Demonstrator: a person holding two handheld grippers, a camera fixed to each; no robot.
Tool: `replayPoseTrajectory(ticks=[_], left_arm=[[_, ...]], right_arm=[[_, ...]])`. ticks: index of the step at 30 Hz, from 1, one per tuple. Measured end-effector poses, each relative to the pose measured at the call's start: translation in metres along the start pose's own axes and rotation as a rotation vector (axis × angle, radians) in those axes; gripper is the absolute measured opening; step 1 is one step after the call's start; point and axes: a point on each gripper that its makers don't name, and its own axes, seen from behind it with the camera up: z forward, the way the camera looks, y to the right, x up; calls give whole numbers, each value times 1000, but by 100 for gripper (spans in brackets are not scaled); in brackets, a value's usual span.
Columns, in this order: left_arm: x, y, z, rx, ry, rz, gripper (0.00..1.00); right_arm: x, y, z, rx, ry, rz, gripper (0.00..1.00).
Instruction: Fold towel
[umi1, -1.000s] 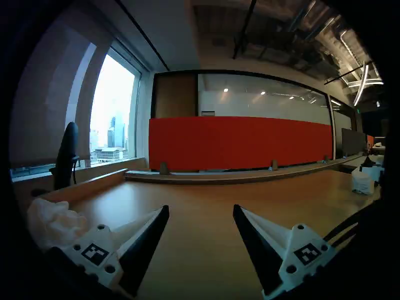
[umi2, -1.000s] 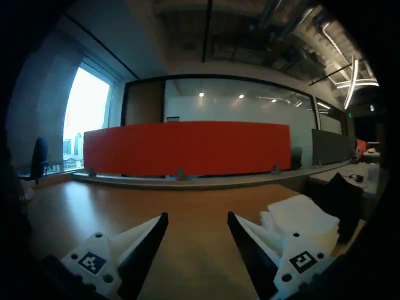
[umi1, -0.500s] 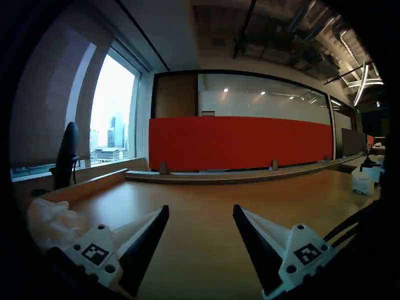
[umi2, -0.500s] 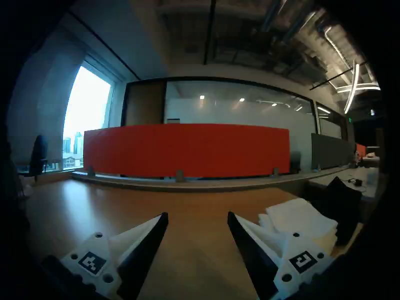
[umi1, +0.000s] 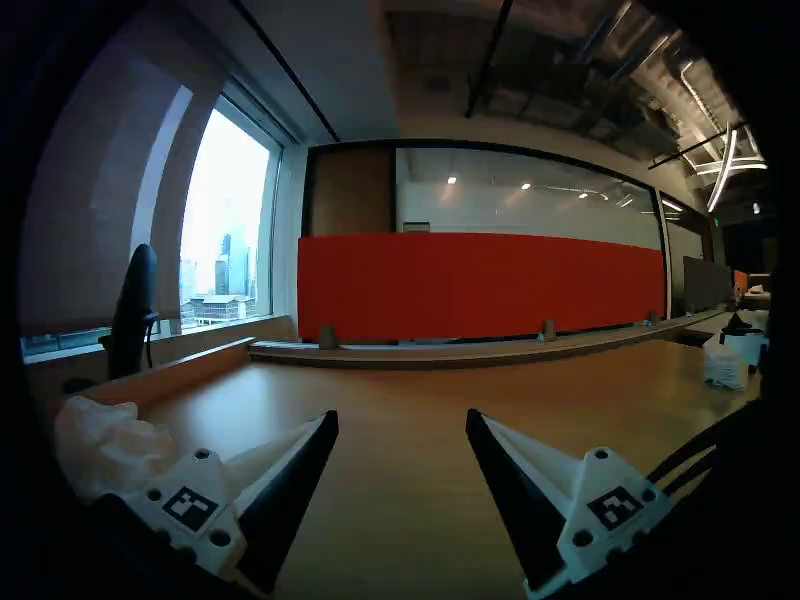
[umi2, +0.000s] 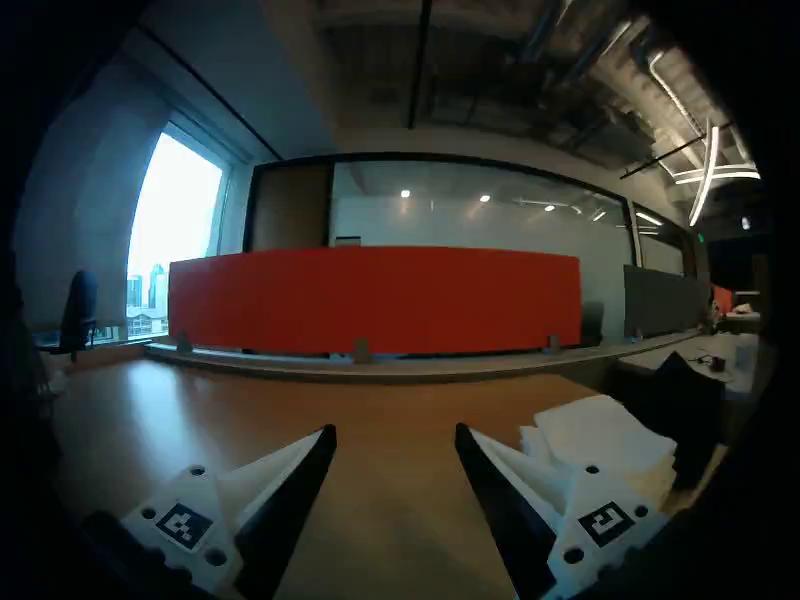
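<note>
Towel cloth, white and crumpled (umi1: 105, 445), lies on the wooden surface (umi1: 420, 390) just outside the left finger of the left gripper (umi1: 400, 414), a little behind its tip. In the right gripper view a neat stack of folded white towels (umi2: 605, 445) sits close beside the right finger of the right gripper (umi2: 394, 429), partly hidden behind it. A dark thing (umi2: 690, 400) stands just past the stack; I cannot tell what it is.

The jaws of both grippers stand wide apart and have nothing between them. Only bare wood shows in the gap. Both point forward over the surface toward a red partition (umi1: 480, 285) far ahead of the jaws.

Almost nothing has changed in the last second. The left gripper view is the same as before, and the crumpled cloth keeps its place beside the left finger. The right gripper view has shifted only very slightly, and the stack stays at the same side of the jaws.

I judge this as a pause between towels: the stack looks finished, and the crumpled cloth seems to be the next piece. Neither gripper has turned toward it yet. The next move probably needs the left gripper to swing outward to its left side and take an edge of the cloth.
</note>
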Motion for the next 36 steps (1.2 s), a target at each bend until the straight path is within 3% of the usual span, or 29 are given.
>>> replayPoseTrajectory(ticks=[14, 16, 18, 36], left_arm=[[0, 0, -1, 0, 0, 0, 95], [0, 0, -1, 0, 0, 0, 95], [1, 0, -1, 0, 0, 0, 95], [2, 0, -2, 0, -1, 0, 95]], right_arm=[[0, 1, -1, -4, 0, 0, 92], [0, 1, -1, -4, -1, 0, 99], [0, 1, 0, -4, -1, 0, 100], [-1, 1, 0, -4, -1, 1, 100]])
